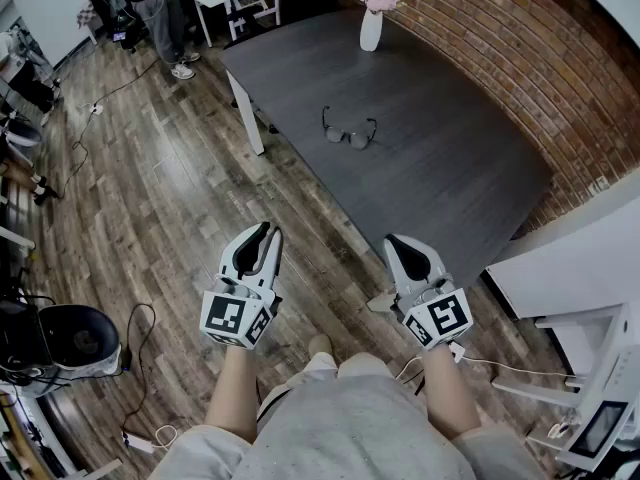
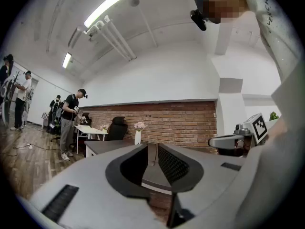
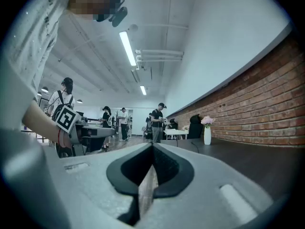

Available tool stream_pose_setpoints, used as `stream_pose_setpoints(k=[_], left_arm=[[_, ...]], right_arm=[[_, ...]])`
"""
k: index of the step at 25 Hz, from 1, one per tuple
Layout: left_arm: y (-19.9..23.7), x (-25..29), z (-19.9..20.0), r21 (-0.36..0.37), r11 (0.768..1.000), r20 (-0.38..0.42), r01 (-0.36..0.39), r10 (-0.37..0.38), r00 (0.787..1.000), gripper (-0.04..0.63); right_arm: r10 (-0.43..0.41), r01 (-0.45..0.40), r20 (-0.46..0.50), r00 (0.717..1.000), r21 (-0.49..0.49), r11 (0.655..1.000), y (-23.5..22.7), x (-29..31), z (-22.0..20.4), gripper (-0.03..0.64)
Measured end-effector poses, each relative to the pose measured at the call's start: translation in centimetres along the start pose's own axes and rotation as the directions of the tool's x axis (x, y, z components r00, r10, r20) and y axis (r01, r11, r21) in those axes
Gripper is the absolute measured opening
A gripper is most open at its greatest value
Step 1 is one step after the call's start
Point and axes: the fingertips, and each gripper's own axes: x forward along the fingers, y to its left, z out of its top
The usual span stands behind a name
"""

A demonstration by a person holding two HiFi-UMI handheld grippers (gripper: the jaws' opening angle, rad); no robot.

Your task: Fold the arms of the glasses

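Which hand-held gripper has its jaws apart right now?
The left hand-held gripper: a gap shows between its jaw tips and nothing sits in it. The right hand-held gripper has its tips pressed together.

readable text: none | sleeve print (image 2: 268, 11): too small to read

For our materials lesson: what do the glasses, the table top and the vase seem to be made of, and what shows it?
Glasses: thin dark frame, probably plastic or metal; too small to tell which.
Table top: dark grey and matte, with no glare; likely laminate or painted board.
Vase: white, smooth and opaque; looks like ceramic, possibly plastic.
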Motion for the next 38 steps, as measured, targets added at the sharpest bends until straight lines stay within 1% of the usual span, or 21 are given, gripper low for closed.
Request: stream_pose_setpoints(k=[4, 10, 12, 15, 19, 22, 27, 30, 38], left_arm=[[0.8, 0.9, -0.4, -0.012, 1.000, -0.008, 0.004, -0.004, 1.000, 0.066], [1.0, 3.6, -0.8, -0.026, 0.999, -0.015, 0.031, -0.031, 0.999, 0.066], [1.1, 4.8, -1.1, -0.031, 0.999, -0.017, 0.045, -0.045, 0.999, 0.066], [1.8, 7.2, -2.0, -0.037, 0.996, -0.018, 0.078, -0.078, 0.997, 0.066], [3.5, 11.1, -3.1, -0.033, 0.993, -0.039, 0.114, -0.115, 0.993, 0.066], [4.7, 14.2, -4.0, -0.030, 0.989, -0.057, 0.147, -0.149, 0.987, 0.066], [7.5, 19.7, -5.4, -0.058, 0.982, -0.115, 0.181, -0.187, 0.976, 0.066], [9.2, 22.8, -6.4, -0.072, 0.979, -0.134, 0.193, -0.201, 0.970, 0.066], [12.2, 28.5, -9.9, -0.103, 0.968, -0.202, 0.230, -0.247, 0.948, 0.066]], right_arm=[[-0.006, 0.006, 0.000, 1.000, 0.036, 0.999, -0.4, 1.3, -0.6, 0.000], [0.005, -0.005, -0.034, 0.999, 0.000, 1.000, -1.7, 3.1, -1.6, 0.000], [-0.004, 0.004, -0.034, 0.999, 0.002, 1.000, -2.6, 4.0, -1.7, 0.000], [-0.020, 0.021, -0.035, 0.999, 0.030, 0.999, -4.3, 5.7, -2.4, 0.002], [-0.027, 0.029, -0.048, 0.998, 0.040, 0.999, -6.6, 8.8, -3.5, 0.002], [-0.040, 0.043, -0.060, 0.997, 0.048, 0.998, -8.6, 11.1, -4.4, 0.002], [-0.068, 0.076, -0.097, 0.993, 0.083, 0.994, -12.0, 15.4, -6.1, 0.002], [-0.073, 0.085, -0.120, 0.990, 0.103, 0.991, -14.0, 17.6, -7.4, 0.002], [-0.102, 0.129, -0.178, 0.979, 0.149, 0.980, -17.7, 21.5, -10.6, 0.003]])
